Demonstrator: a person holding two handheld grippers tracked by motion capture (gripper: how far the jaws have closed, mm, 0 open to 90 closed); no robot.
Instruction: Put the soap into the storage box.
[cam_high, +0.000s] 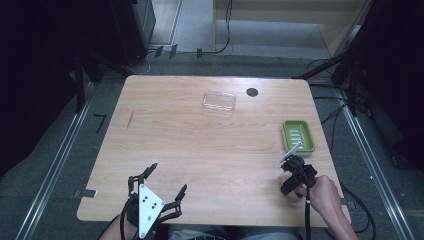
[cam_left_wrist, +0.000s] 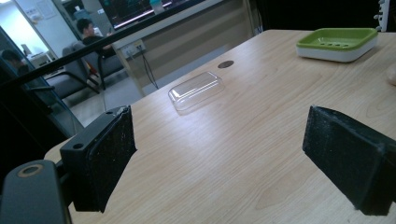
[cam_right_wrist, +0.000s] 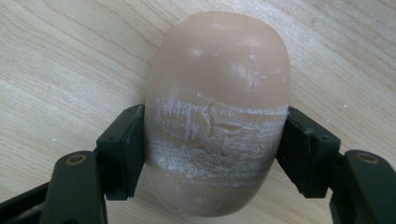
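An oval tan soap bar (cam_right_wrist: 217, 84), scuffed white across its middle, lies on the wooden table (cam_high: 200, 150). My right gripper (cam_right_wrist: 215, 144) is shut on it, one black pad pressed on each long side. In the high view that right gripper (cam_high: 295, 175) sits near the table's front right, just in front of a green soap dish (cam_high: 287, 135). My left gripper (cam_high: 167, 179) rests at the front left edge, open with nothing between its pads (cam_left_wrist: 109, 154). Across the table in the left gripper view, the green soap dish (cam_left_wrist: 336, 32) stands on its white base.
A clear plastic lid (cam_high: 219, 101) lies at the back middle of the table, beside a round black hole (cam_high: 252, 92); the left gripper view has the lid (cam_left_wrist: 196, 90) ahead. Cables run over the floor behind and right of the table.
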